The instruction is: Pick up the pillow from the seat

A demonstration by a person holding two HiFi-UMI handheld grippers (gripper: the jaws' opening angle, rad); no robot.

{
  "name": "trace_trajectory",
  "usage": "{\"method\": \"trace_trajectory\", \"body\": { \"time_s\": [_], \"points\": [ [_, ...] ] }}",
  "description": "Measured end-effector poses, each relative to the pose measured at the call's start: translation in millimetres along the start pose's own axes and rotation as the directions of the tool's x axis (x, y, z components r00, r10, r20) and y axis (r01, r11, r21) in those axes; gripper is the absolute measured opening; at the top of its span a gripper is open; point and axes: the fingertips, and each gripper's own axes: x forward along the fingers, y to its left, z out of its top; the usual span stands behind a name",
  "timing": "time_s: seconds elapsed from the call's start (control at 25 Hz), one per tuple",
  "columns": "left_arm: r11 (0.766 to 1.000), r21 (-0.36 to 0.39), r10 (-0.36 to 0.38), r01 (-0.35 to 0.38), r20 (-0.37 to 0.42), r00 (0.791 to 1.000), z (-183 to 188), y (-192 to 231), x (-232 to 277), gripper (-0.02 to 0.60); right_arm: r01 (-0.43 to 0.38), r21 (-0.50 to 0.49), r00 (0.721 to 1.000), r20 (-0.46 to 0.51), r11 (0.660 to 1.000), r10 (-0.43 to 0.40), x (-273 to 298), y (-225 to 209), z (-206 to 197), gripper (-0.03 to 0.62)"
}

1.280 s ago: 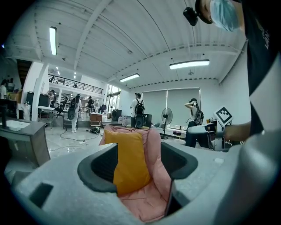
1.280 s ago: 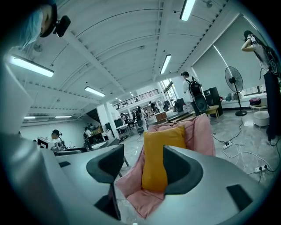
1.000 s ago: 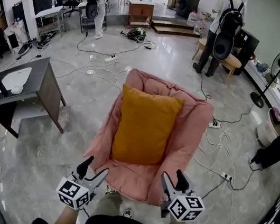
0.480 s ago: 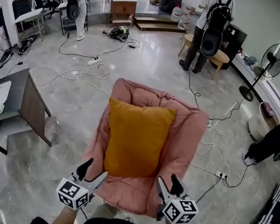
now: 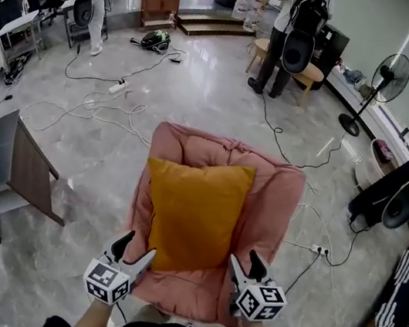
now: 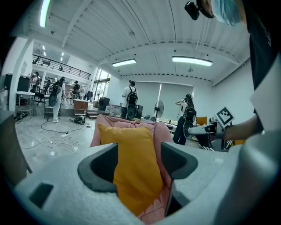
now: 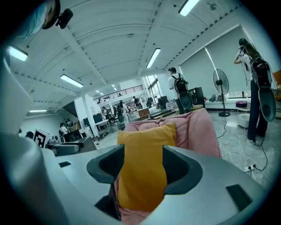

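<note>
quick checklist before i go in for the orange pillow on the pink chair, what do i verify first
1. Pillow lies on the seat, leaning on its back: ok.
2. Left gripper jaws apart, nothing in them: ok.
3. Right gripper jaws apart, nothing in them: ok.
4. Pads touching the pillow: not ok, both grippers are short of its lower edge.
5. Nothing lying on top of the pillow: ok.
6. Pillow's lower edge free of the seat: cannot tell.
</note>
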Motion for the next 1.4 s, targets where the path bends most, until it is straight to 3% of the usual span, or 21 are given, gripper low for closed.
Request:
{"method": "trace_trajectory", "body": {
  "time_s": [0.36, 0.6, 1.08, 1.4],
  "points": [
    [0.999, -0.022, 0.027, -0.027, -0.028, 0.999, -11, 66, 44, 0.301, 0.031, -0.074, 0.998, -0.046, 0.997, -0.034, 79, -19, 6, 0.258],
    [0.999, -0.040, 0.002, -0.004, -0.052, 0.999, -19, 91, 75, 0.301, 0.080, -0.154, 0.995, -0.046, 0.985, -0.088, 131, -53, 7, 0.241],
    [0.993, -0.105, -0.062, 0.054, -0.076, 0.995, -32, 115, 141, 0.314, 0.062, -0.051, 0.987, -0.143, 0.997, -0.069, 213, -107, -12, 0.289],
    [0.979, -0.202, -0.042, 0.023, -0.091, 0.995, -54, 123, 167, 0.345, 0.054, 0.143, 0.984, -0.177, 0.988, -0.028, 242, -143, -30, 0.318]
  ]
}}
